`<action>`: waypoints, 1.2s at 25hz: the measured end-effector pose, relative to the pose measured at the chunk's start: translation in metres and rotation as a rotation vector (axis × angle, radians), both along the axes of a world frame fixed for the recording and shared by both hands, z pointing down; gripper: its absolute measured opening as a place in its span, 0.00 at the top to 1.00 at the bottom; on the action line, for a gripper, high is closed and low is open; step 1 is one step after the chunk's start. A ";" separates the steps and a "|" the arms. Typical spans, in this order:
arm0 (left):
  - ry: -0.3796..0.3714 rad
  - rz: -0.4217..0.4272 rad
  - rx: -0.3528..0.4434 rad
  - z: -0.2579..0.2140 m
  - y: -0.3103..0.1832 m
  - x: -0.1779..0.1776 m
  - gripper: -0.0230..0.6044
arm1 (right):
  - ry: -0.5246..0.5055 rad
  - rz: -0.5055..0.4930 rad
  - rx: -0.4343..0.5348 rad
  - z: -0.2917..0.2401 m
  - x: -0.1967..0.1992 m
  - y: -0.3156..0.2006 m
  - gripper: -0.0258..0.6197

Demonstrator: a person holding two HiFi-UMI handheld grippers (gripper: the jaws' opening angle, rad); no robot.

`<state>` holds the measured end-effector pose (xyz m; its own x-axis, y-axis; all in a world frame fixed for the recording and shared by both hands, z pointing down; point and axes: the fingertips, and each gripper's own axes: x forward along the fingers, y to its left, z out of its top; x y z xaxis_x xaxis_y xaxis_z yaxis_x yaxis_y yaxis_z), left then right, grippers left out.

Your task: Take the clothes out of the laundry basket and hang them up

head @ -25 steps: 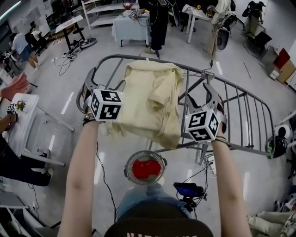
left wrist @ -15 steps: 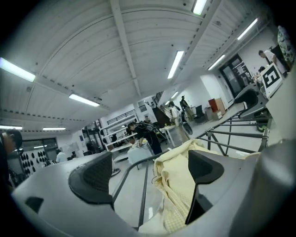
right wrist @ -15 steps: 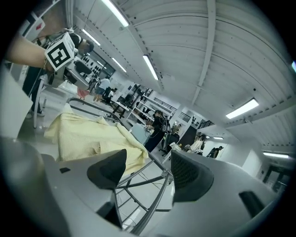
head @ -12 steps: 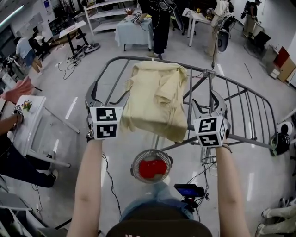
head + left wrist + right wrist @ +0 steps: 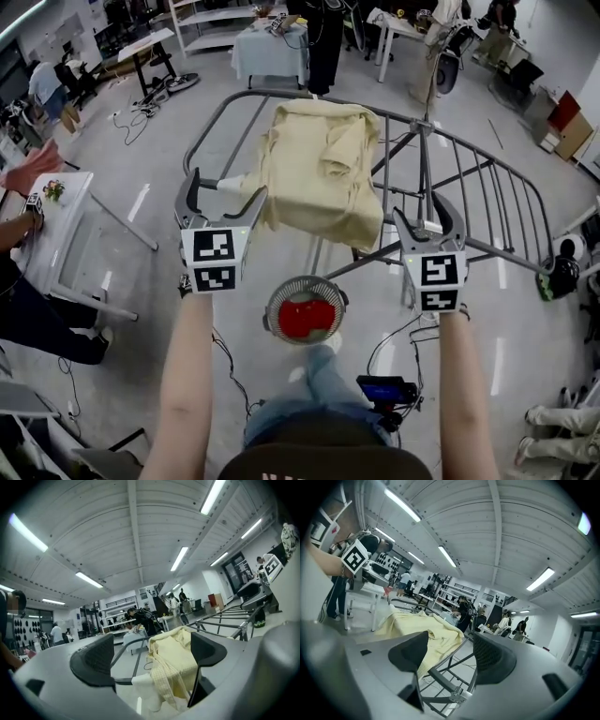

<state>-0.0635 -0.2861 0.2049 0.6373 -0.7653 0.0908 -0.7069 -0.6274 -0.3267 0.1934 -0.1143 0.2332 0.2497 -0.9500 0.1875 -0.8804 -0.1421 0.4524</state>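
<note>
A pale yellow garment (image 5: 323,169) lies draped over the grey metal drying rack (image 5: 487,202). My left gripper (image 5: 228,190) is held just short of the garment's lower left edge, open, with nothing between its jaws. My right gripper (image 5: 424,214) stands open and empty by the rack's bars, right of the garment. Below and between them the round laundry basket (image 5: 274,309) sits on the floor with red clothing (image 5: 305,321) inside. In the left gripper view the garment (image 5: 173,667) shows beyond the open left gripper (image 5: 150,656). The right gripper view has the rack's bars (image 5: 450,679) beyond the open right gripper (image 5: 450,658).
A white table (image 5: 52,230) with a seated person is at the left. A small device with a blue screen (image 5: 380,386) and cables (image 5: 225,361) lie on the floor near my feet. Tables, shelves and standing people fill the far side of the room.
Both grippers have drawn back from the yellow garment toward me and lower in the head view. The garment stays draped on the rack.
</note>
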 end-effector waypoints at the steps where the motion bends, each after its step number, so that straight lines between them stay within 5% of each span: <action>1: 0.018 0.005 -0.004 0.001 0.006 -0.004 0.15 | -0.004 -0.002 0.001 0.001 -0.006 0.007 0.51; 14: 0.157 0.041 -0.114 0.051 0.064 -0.055 0.16 | -0.095 -0.021 -0.027 0.034 -0.067 0.057 0.51; 25: 0.173 -0.016 -0.167 0.089 0.101 -0.085 0.16 | -0.211 -0.023 -0.014 0.063 -0.080 0.066 0.51; 30: 0.166 -0.054 -0.181 0.096 0.123 -0.079 0.28 | -0.240 -0.092 -0.030 0.075 -0.070 0.070 0.51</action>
<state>-0.1424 -0.1632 0.3008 0.6137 -0.7793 0.1267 -0.7755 -0.6251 -0.0887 0.1232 -0.0440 0.3079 0.1076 -0.9596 0.2598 -0.9716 -0.0461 0.2319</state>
